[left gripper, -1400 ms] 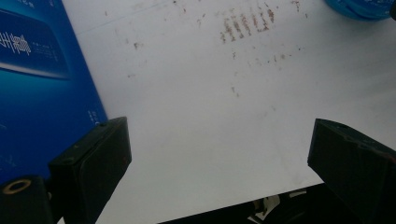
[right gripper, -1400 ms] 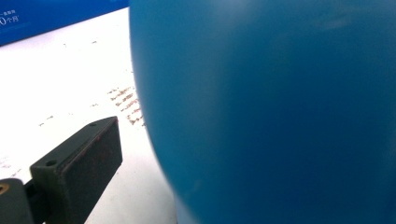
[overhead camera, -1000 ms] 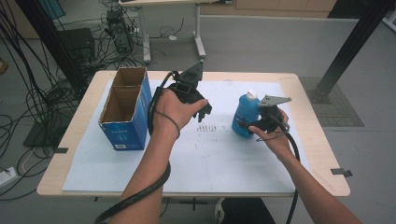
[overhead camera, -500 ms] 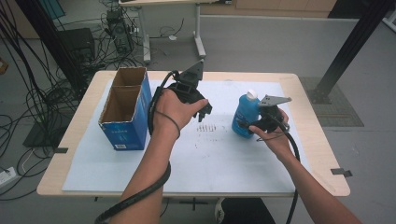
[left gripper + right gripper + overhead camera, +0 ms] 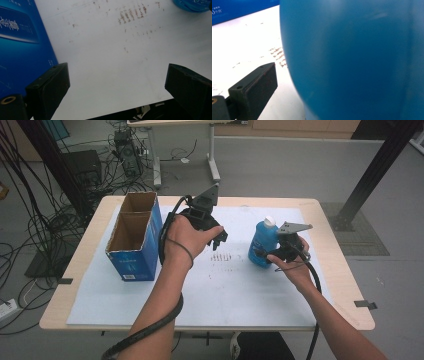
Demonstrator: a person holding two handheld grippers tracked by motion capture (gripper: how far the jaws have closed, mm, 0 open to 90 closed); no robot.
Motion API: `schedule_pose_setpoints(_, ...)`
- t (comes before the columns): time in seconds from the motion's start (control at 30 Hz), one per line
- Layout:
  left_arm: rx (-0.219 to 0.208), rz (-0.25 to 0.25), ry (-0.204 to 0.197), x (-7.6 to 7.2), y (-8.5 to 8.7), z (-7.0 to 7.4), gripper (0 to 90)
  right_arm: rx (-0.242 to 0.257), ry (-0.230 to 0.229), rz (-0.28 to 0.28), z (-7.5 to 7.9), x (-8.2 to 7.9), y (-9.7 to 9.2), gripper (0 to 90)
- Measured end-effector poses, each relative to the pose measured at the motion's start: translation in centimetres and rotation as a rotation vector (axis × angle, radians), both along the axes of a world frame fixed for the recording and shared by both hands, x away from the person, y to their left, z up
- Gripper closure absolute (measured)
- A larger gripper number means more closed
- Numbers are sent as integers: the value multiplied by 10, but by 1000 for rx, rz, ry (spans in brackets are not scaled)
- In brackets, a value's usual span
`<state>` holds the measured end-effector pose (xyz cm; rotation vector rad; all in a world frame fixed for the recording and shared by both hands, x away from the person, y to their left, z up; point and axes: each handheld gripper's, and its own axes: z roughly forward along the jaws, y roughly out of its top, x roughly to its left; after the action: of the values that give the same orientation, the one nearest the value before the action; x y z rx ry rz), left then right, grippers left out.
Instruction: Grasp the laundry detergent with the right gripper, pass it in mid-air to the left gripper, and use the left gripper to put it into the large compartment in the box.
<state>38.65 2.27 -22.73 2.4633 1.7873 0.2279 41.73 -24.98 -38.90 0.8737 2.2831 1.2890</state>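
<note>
1. The left forearm comes in from the bottom of the high view and runs up and forward over the middle of the surface (image 5: pixel 300 215); the hand wraps the left gripper (image 5: pixel 218 239) from above, wrist bent slightly down.
2. The left gripper sits just right of the box (image 5: pixel 134 240), above the white sheet (image 5: pixel 220 290), with a cable (image 5: pixel 150 332) trailing back along the forearm.
3. In the left gripper view its fingers (image 5: pixel 48 87) stand wide apart with nothing between them, only the sheet and a patch of brown marks (image 5: pixel 132 15) beyond; the box's blue side fills the left edge.
4. The right forearm enters from the lower right corner and angles up and left; the hand holds the right gripper (image 5: pixel 262 254) level, pointed left at the bottle (image 5: pixel 262 242).
5. The bottle, blue with a white cap, stands upright on the sheet right of centre, well apart from the box.
6. In the right gripper view the bottle's blue wall is very close, with one finger (image 5: pixel 253 88) just beside its left flank; the other finger is hidden, so I cannot tell whether they clamp the bottle.
</note>
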Motion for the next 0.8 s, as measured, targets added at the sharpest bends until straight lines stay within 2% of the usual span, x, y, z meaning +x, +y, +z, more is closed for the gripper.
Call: schedule_pose_setpoints(0.8,5,-3,1,0,-2,1,64,0,6,3,0,0,0,16)
